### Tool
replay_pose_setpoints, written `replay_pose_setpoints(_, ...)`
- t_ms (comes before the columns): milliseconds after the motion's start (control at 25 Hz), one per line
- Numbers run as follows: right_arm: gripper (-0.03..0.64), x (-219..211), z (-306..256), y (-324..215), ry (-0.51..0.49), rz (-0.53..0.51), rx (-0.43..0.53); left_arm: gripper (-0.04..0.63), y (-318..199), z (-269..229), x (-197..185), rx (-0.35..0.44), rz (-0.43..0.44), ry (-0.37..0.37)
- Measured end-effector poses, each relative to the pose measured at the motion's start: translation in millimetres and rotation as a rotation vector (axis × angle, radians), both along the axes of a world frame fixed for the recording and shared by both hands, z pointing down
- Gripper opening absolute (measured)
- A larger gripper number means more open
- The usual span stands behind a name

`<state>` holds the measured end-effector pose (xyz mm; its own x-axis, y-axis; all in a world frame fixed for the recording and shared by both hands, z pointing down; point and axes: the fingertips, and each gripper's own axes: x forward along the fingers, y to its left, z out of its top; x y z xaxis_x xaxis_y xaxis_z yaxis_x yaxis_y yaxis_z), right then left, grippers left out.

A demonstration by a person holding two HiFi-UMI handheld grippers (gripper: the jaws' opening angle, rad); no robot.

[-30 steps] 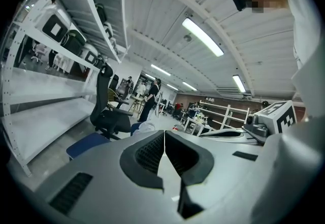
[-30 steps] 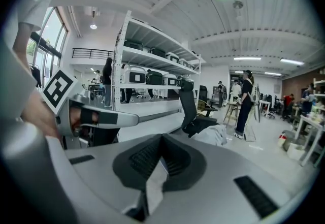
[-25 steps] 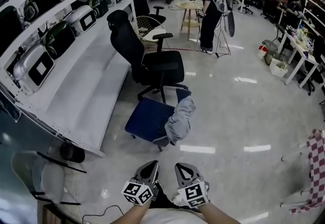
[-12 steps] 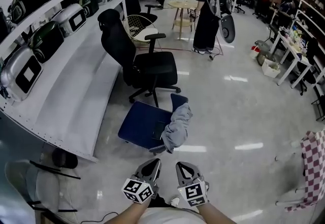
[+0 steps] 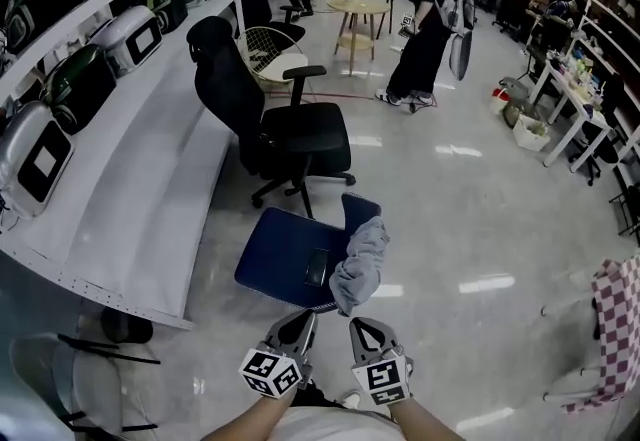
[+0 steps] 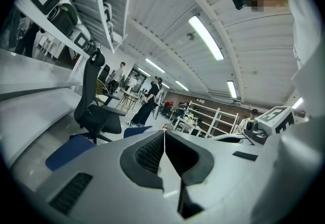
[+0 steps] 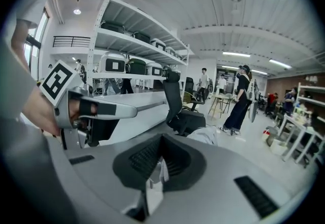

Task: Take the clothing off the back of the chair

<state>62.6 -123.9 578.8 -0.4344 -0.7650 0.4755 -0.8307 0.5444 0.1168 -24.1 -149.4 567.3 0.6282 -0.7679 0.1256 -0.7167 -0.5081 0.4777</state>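
A blue chair (image 5: 285, 257) stands on the shiny floor just ahead of me. A grey piece of clothing (image 5: 361, 263) hangs draped over its backrest on the right side. My left gripper (image 5: 299, 321) and right gripper (image 5: 359, 325) are side by side at the bottom of the head view, just short of the chair, both shut and empty. The left gripper view has its shut gripper (image 6: 164, 132) with the blue seat (image 6: 65, 152) to the left. In the right gripper view the grey clothing (image 7: 205, 135) lies just beyond the shut gripper (image 7: 161, 139).
A black office chair (image 5: 283, 124) stands behind the blue one. A long white shelf unit (image 5: 150, 179) with cases runs along the left. A round wooden table (image 5: 357, 21) and standing people (image 5: 425, 19) are farther back. A checkered cloth (image 5: 620, 329) hangs at right.
Both grippers have moved forward, and the blue chair with the grey clothing now sits closer to them. The person in black farther back has stepped away.
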Motion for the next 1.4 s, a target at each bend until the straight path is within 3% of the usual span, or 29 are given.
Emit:
replay_pose_setpoints(600,0.015,3.4,8.7,-43.7,0.065,0.173,-0.034,0.014,-47.3,10.2,-12.4,-0.006,0.105,0.038)
replay_pose_setpoints(1400,0.025,25.6,52.4,-93.2,0.118,0.126,-0.152,0.014,-93.1,10.8,-14.4,-0.013,0.025,0.004)
